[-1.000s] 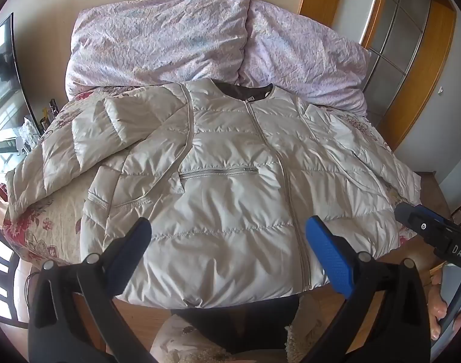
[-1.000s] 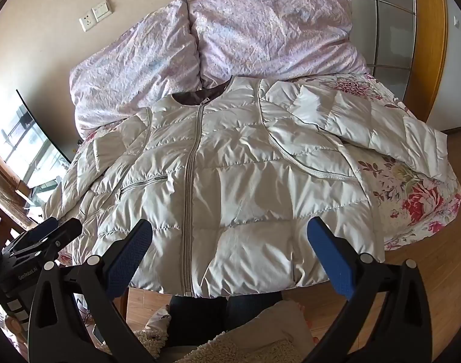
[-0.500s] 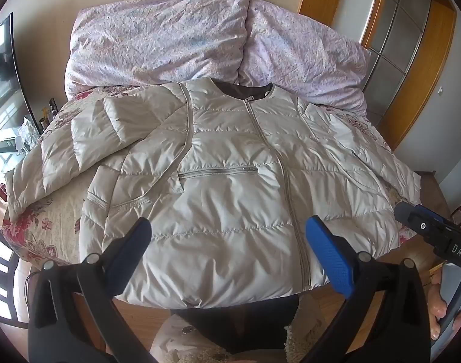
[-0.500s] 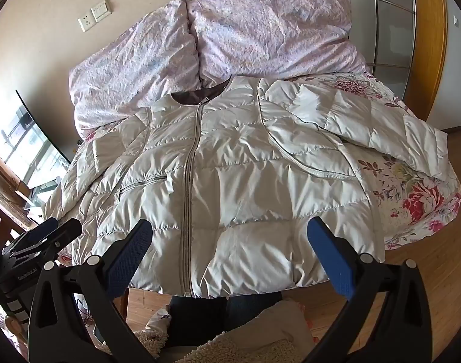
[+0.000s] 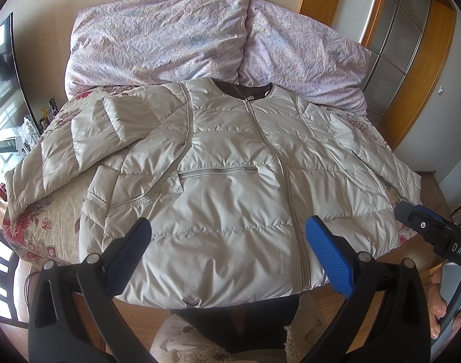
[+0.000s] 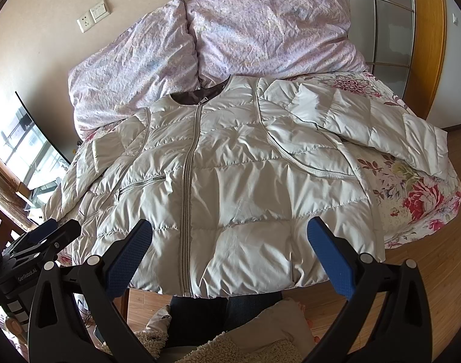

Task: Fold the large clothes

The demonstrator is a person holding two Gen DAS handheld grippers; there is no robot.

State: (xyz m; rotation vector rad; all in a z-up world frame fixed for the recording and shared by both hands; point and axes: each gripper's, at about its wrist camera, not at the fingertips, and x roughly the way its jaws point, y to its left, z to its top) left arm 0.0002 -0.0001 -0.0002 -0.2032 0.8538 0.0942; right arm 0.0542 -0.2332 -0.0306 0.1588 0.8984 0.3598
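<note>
A cream quilted puffer jacket (image 5: 230, 181) lies face up, zipped, spread on the bed; it also shows in the right wrist view (image 6: 230, 181). Its hem hangs over the near bed edge. One sleeve (image 5: 67, 145) lies out to the left, the other sleeve (image 6: 381, 127) out to the right. My left gripper (image 5: 227, 248) is open and empty, above the hem. My right gripper (image 6: 229, 248) is open and empty, also above the hem. Each gripper shows at the edge of the other's view: the right gripper body (image 5: 433, 236), the left gripper body (image 6: 40, 248).
Two lilac pillows (image 5: 170, 36) lean on the wall behind the jacket. The floral bedspread (image 6: 412, 193) shows beside it. A glass-topped stand (image 5: 3, 139) is at the left, a wood-framed door (image 6: 412, 30) at the right. The person's legs (image 6: 218, 311) are below the hem, on wooden floor.
</note>
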